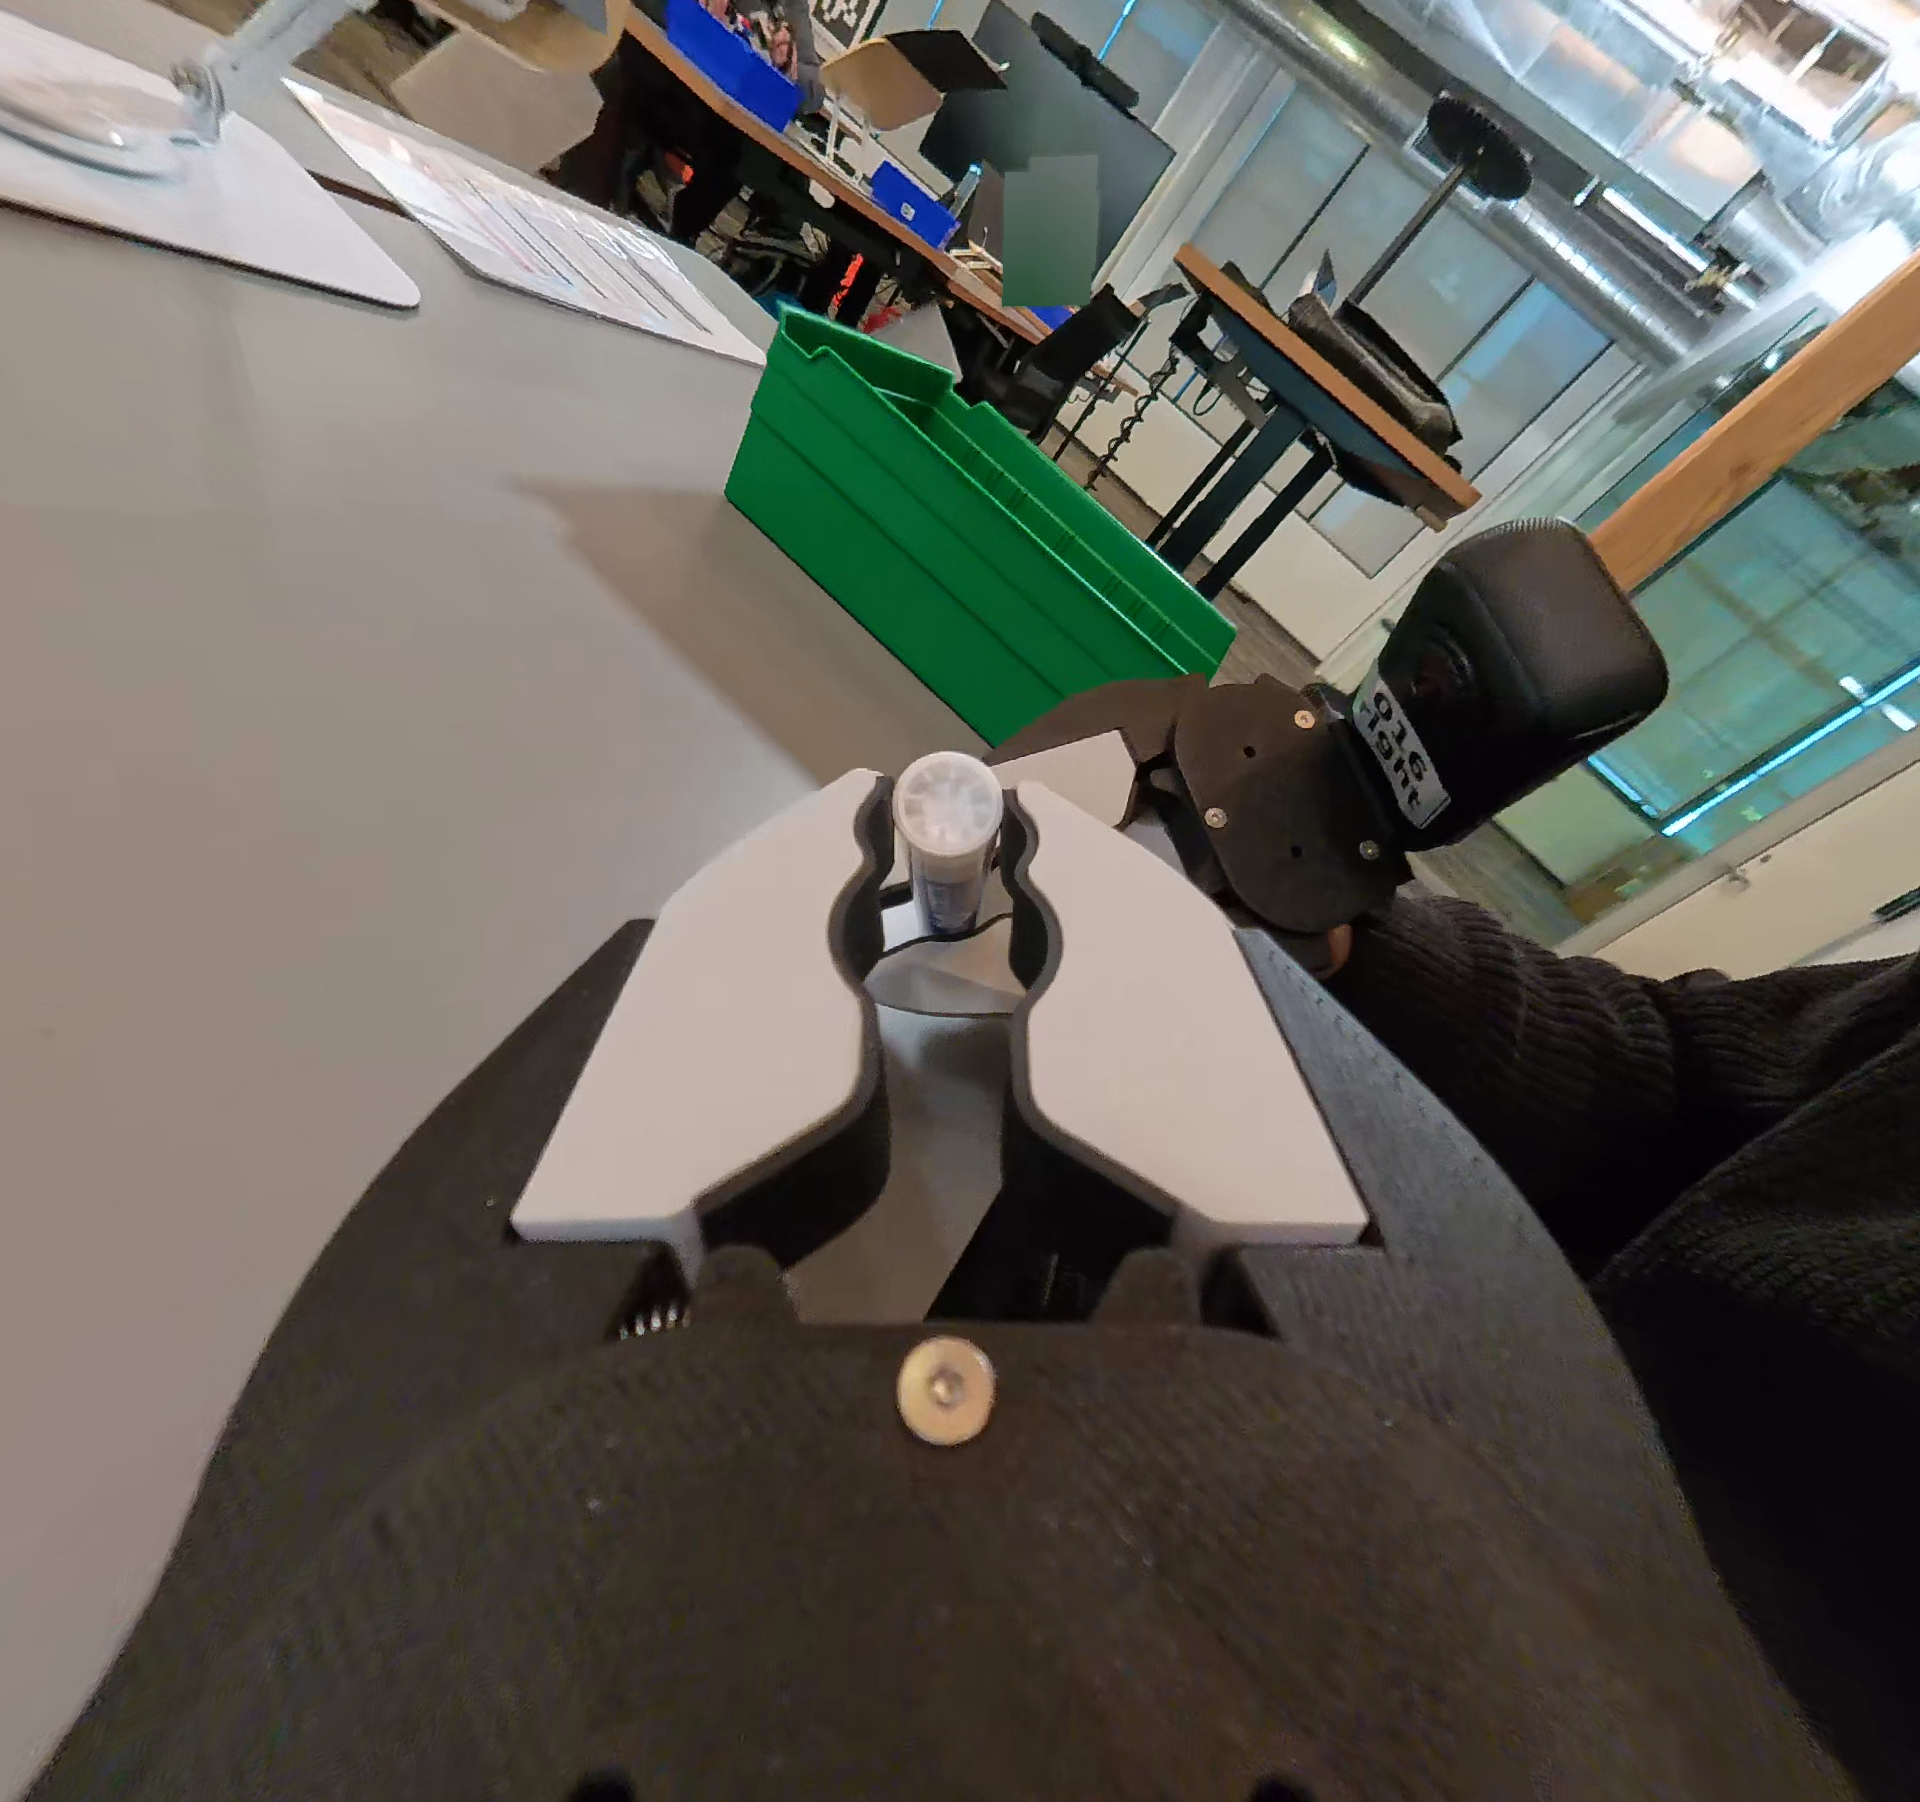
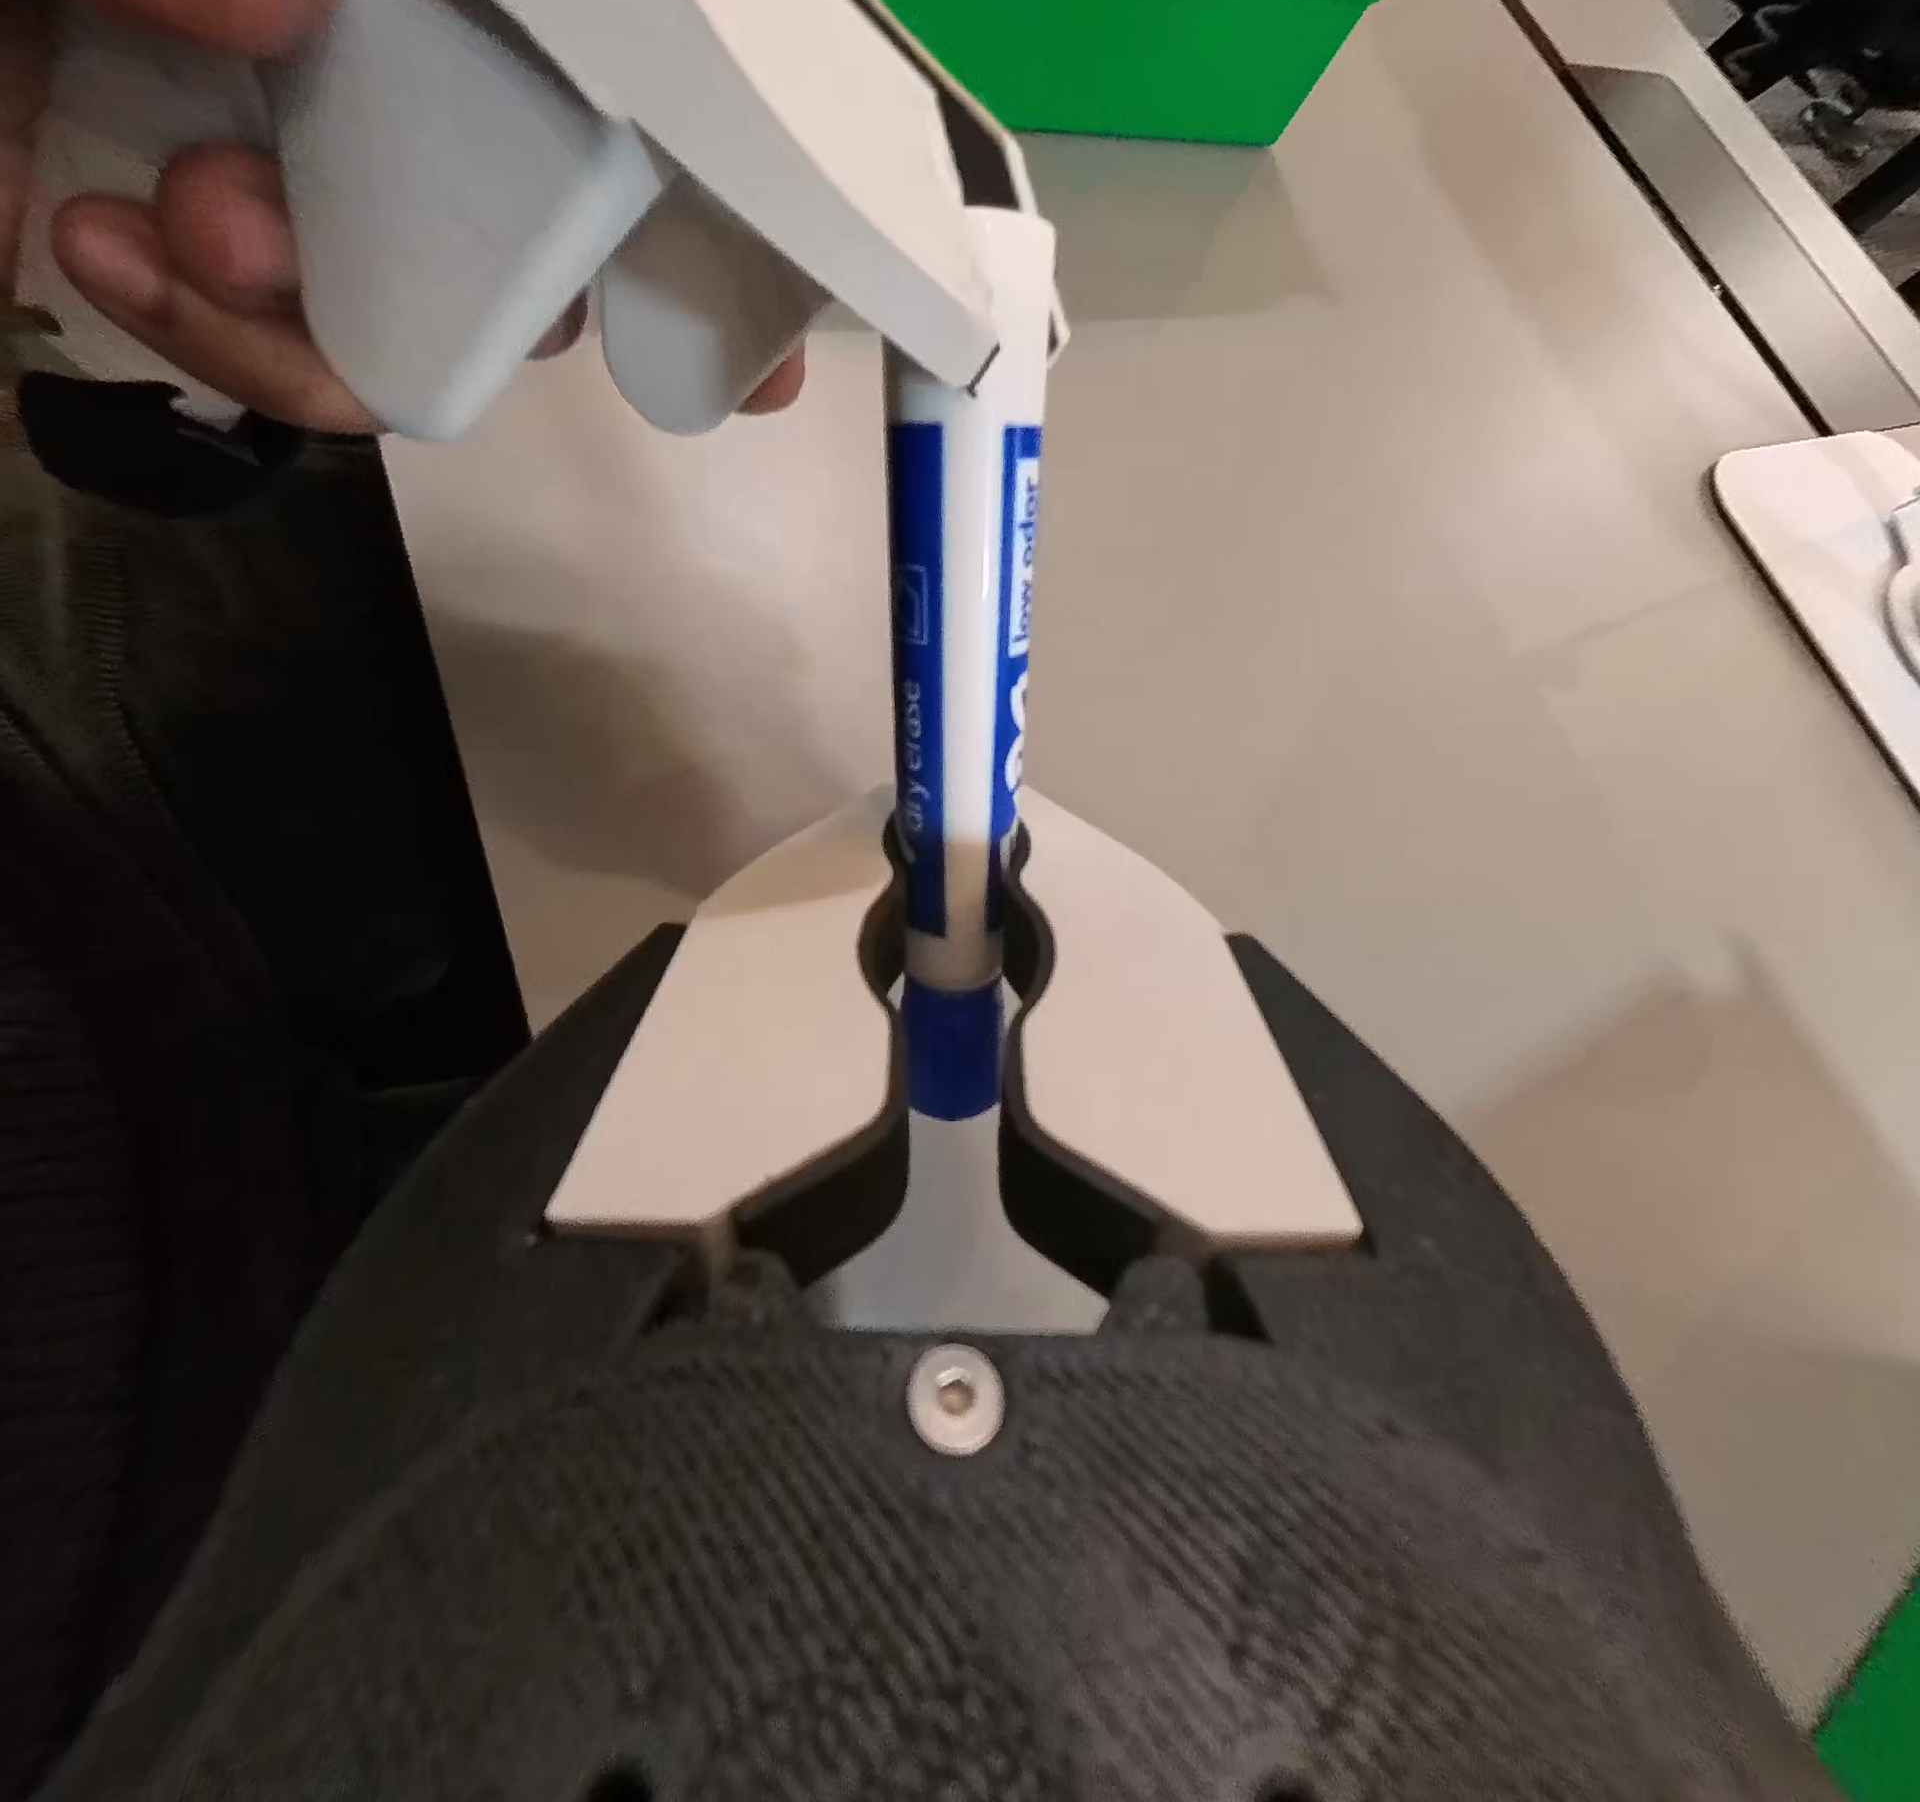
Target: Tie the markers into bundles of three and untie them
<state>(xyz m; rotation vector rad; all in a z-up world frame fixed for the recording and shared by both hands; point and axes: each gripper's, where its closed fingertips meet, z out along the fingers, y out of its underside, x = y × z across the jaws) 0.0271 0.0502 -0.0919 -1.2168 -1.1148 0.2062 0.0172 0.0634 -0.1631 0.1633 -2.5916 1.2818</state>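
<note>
A white dry-erase marker [image 2: 961, 609] with a blue label and blue cap [image 2: 951, 1056] is held in the air between both grippers, above the grey table [image 2: 1351, 609]. My right gripper [image 2: 954, 859] is shut on the marker's cap end; the cap sits between its fingers. My left gripper [image 1: 948, 794] is shut on the other end, whose round white end face points at its camera. The marker's barrel [image 1: 940, 879] runs down from there. The left gripper also shows in the right wrist view [image 2: 1013, 298], held by a hand [image 2: 156, 246]. The right gripper shows in the left wrist view [image 1: 1039, 757].
A green plastic bin [image 1: 966, 526] stands on the table just beyond the grippers, also in the right wrist view [image 2: 1091, 7]. A white pad [image 1: 208, 194] and a printed sheet [image 1: 540, 235] lie farther off. Desks, blue bins and a monitor stand in the room behind. Across from one pair of fingers to the other is roughly 7 cm.
</note>
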